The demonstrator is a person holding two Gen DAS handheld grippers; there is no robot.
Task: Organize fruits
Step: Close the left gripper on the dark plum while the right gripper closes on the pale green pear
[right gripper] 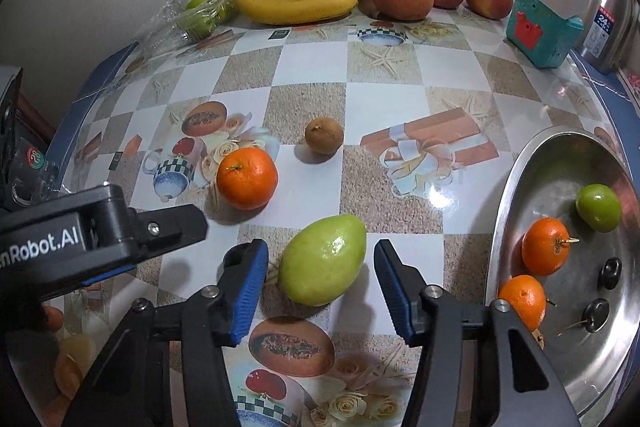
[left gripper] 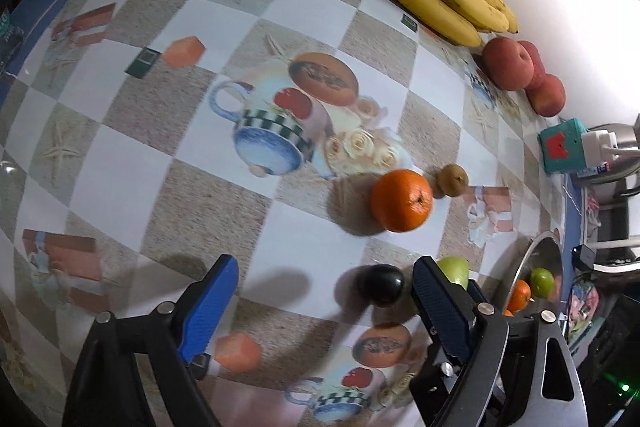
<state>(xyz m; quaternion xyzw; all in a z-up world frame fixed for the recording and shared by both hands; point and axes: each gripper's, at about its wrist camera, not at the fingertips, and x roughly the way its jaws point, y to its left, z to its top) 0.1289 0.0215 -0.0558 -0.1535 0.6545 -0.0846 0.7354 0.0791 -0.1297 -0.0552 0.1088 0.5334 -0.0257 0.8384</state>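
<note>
Right wrist: orange (right gripper: pixel 247 178) beyond guava (right gripper: pixel 322 259)

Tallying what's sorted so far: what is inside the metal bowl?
In the metal bowl: two oranges, a green fruit and two small dark stemmed fruits. Its near part is hidden behind the right tool.

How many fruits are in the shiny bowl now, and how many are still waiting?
Done: the metal bowl holds two oranges, a green fruit and two small dark fruits. In hand: the right hand-held gripper straddles the green mango, pads not yet touching. The left hand-held gripper stands open near a dark plum. Left: an orange and a small brown fruit.
</note>
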